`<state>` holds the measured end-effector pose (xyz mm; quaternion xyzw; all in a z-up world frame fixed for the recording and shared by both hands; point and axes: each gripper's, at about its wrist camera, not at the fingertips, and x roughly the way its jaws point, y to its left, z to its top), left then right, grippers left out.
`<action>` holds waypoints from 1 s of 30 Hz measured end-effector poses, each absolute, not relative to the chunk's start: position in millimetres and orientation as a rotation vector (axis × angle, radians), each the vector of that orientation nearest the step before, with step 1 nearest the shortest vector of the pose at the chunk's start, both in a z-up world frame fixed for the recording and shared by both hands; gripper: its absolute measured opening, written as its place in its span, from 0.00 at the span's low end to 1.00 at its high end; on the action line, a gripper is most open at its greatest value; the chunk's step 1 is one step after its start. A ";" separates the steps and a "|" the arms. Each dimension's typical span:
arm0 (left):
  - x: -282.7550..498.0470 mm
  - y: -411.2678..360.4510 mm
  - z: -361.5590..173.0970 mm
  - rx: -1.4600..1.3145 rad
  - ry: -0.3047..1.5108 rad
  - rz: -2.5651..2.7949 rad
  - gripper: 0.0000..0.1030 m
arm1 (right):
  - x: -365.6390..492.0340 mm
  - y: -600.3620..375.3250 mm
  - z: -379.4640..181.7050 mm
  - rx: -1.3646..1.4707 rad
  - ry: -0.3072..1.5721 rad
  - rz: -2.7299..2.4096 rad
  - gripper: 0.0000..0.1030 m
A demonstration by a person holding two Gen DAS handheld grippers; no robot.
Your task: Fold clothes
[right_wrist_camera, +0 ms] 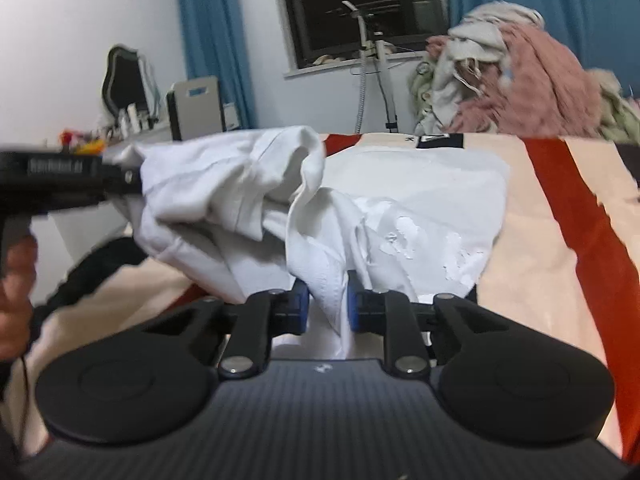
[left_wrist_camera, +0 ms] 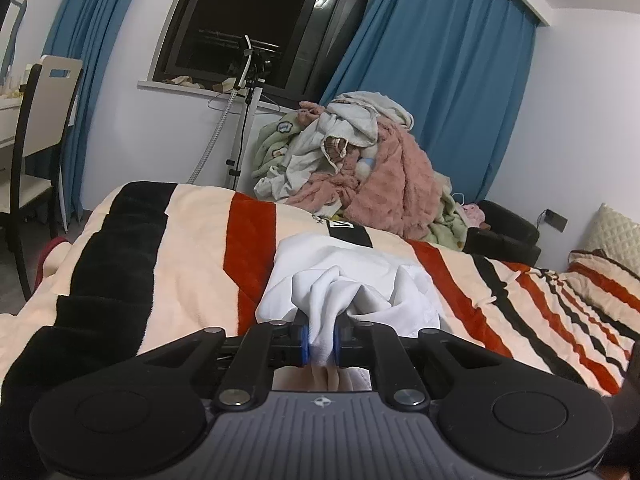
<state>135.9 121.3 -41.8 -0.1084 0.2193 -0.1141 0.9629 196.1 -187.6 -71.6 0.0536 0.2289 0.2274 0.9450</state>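
Left wrist view: left gripper (left_wrist_camera: 320, 340) fingers clamped on a bunched fold of the white garment (left_wrist_camera: 352, 280), near on the striped bed blanket (left_wrist_camera: 160, 248). Right wrist view: right gripper (right_wrist_camera: 327, 306) pinching another fold, lifted left, far part flat on blanket.

The room light is shining bright and even, while the window (left_wrist_camera: 256, 20) is showing black night with one small glare spot. Edges are bending round. The right wrist view is looking blurry, especially the clothes pile (right_wrist_camera: 520, 76).
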 end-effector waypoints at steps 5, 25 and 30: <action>137.4 121.6 -42.1 -0.217 0.453 -0.208 0.13 | 192.9 -197.1 -60.2 0.140 0.453 0.428 0.16; 113.6 118.7 -33.4 -0.118 0.537 -0.119 0.53 | 176.7 -239.5 -15.9 0.203 0.402 0.331 0.14; 91.4 109.4 -29.3 -0.083 0.532 -0.068 0.66 | 175.2 -241.5 -15.2 0.194 0.399 0.332 0.14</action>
